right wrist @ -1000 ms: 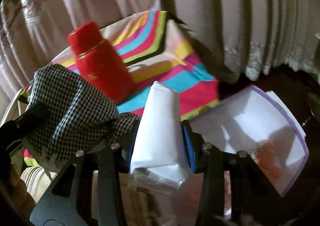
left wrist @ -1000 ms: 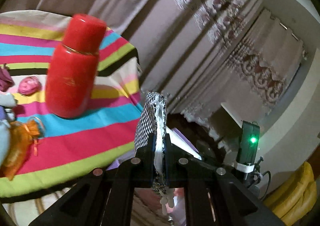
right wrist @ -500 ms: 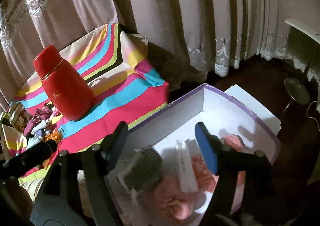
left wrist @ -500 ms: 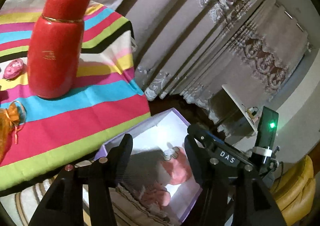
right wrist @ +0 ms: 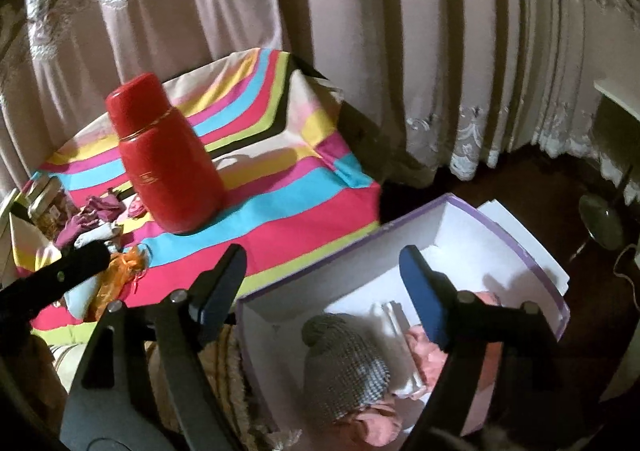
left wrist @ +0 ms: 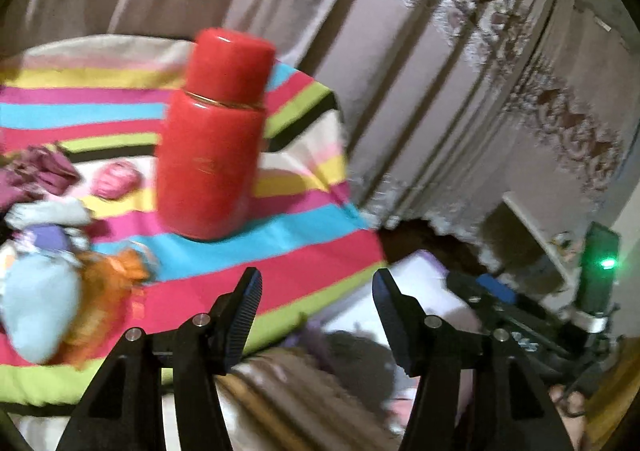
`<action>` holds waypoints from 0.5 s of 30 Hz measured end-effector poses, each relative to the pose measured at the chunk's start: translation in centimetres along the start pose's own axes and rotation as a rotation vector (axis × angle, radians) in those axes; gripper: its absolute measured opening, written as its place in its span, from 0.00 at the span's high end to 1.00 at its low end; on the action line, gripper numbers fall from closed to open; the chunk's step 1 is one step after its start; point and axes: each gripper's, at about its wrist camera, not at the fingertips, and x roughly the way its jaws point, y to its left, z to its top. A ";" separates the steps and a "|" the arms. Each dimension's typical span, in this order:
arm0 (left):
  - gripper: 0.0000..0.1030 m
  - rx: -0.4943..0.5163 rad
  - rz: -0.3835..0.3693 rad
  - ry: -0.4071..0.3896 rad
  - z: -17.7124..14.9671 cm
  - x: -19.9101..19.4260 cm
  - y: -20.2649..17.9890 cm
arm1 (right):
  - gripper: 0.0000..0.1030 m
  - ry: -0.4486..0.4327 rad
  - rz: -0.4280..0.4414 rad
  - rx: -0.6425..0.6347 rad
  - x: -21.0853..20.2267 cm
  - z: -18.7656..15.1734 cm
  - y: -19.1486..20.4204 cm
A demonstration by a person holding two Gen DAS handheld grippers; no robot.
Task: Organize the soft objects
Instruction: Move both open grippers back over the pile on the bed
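My left gripper (left wrist: 316,307) hovers over the near edge of the striped table (left wrist: 280,251), jaws opening, nothing between them. To its left lie an orange pouch (left wrist: 108,291), a light blue soft item (left wrist: 36,299), a purple cloth (left wrist: 40,175) and a pink ball (left wrist: 116,179). My right gripper (right wrist: 320,275) hangs above the white, purple-rimmed box (right wrist: 472,235), jaws opening and empty. In the box lie a checkered cloth (right wrist: 344,363), a white folded cloth (right wrist: 396,331) and pink soft items (right wrist: 424,355).
A tall red flask (left wrist: 212,155) stands upright on the striped cloth, behind the soft pile. Pale curtains (right wrist: 360,51) hang behind the table and box. A device with a green light (left wrist: 600,263) stands at the far right, over dark floor (right wrist: 540,179).
Both grippers opened and let go: the checkered cloth and the white folded cloth now lie in the box. The left view has swung back towards the table.
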 end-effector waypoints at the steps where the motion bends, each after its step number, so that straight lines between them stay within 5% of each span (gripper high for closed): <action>1: 0.43 -0.001 0.024 -0.008 0.1 -0.2 0.6 | 0.21 0.000 0.005 -0.016 0.0 0.1 0.7; 15: 0.43 -0.190 0.295 0.001 0.0 -4.0 13.8 | 0.21 0.072 0.163 -0.144 1.2 -0.6 8.8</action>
